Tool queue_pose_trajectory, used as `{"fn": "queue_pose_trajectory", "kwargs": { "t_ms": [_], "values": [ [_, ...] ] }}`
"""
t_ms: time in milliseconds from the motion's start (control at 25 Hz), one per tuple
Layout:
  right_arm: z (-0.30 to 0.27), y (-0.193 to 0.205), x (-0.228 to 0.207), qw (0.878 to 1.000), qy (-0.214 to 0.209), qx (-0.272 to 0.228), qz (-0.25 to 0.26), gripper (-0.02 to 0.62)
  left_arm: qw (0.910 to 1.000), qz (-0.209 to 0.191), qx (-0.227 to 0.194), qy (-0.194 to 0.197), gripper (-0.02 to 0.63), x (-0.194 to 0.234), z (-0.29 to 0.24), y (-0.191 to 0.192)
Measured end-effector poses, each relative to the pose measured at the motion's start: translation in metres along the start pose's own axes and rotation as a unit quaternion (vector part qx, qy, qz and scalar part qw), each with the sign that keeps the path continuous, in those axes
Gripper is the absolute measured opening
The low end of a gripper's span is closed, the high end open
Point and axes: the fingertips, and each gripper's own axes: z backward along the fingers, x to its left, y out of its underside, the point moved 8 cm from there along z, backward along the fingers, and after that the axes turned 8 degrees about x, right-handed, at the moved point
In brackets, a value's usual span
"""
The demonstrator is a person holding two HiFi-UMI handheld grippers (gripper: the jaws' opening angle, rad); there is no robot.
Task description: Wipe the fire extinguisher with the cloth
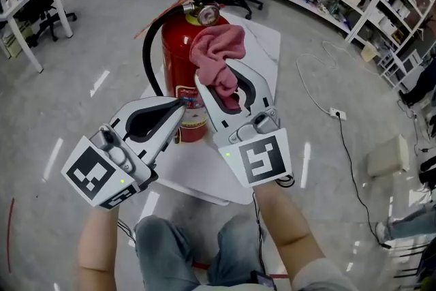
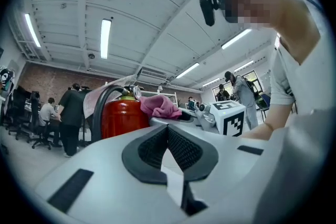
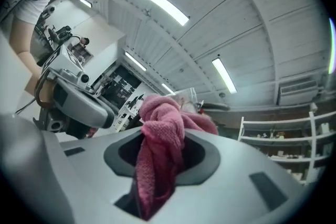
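Looking down, I see the white board (image 1: 262, 44) lying on the floor with the red fire extinguisher (image 1: 178, 58) standing upright on it, its black hose (image 1: 146, 44) arching up the left side. My right gripper (image 1: 219, 78) is clamped on the pink cloth (image 1: 216, 54), bunched against the cylinder's upper part just below the gauge (image 1: 208, 13). My left gripper (image 1: 178, 105) has its jaws together on nothing, tips just beside the lower label (image 1: 193, 118).

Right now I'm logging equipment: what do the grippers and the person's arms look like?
The left gripper and right gripper are light grey shells with black-lined fingers; each carries a white cube with black square markers and trails black cables. The person wears a white short-sleeved shirt.
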Motion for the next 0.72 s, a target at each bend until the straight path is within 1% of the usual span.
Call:
{"fn": "queue_pose_trajectory", "kwargs": {
  "t_ms": [80, 160, 280, 360, 440, 560, 640, 720],
  "values": [
    [0.005, 0.027, 0.016, 1.000, 0.003, 0.023, 0.011, 0.137, 0.9998, 0.007, -0.019, 0.002, 0.009, -0.005, 0.003, 0.026],
    [0.010, 0.053, 0.029, 0.999, 0.004, 0.046, 0.014, 0.137, 0.9997, 0.000, -0.026, -0.001, 0.009, -0.012, 0.005, 0.047],
    [0.015, 0.094, 0.048, 0.998, 0.002, 0.058, 0.000, 0.137, 0.9993, -0.034, -0.014, -0.011, 0.010, -0.027, 0.007, 0.073],
    [0.018, 0.118, 0.063, 0.997, 0.001, 0.070, -0.012, 0.137, 0.9991, -0.041, -0.006, -0.012, 0.010, -0.037, 0.010, 0.087],
    [0.023, 0.137, 0.076, 0.996, -0.003, 0.087, -0.012, 0.137, 0.9991, -0.040, 0.000, -0.015, 0.009, -0.044, 0.011, 0.095],
    [0.027, 0.158, 0.092, 0.993, -0.014, 0.115, 0.003, 0.136, 0.9989, -0.043, 0.008, -0.019, 0.009, -0.050, 0.012, 0.099],
    [0.028, 0.167, 0.100, 0.991, -0.019, 0.134, 0.021, 0.135, 0.9987, -0.044, 0.012, -0.021, 0.010, -0.051, 0.013, 0.100],
    [0.028, 0.166, 0.104, 0.988, -0.026, 0.144, 0.036, 0.135, 0.9986, -0.045, 0.013, -0.024, 0.010, -0.052, 0.015, 0.100]
  ]
}}
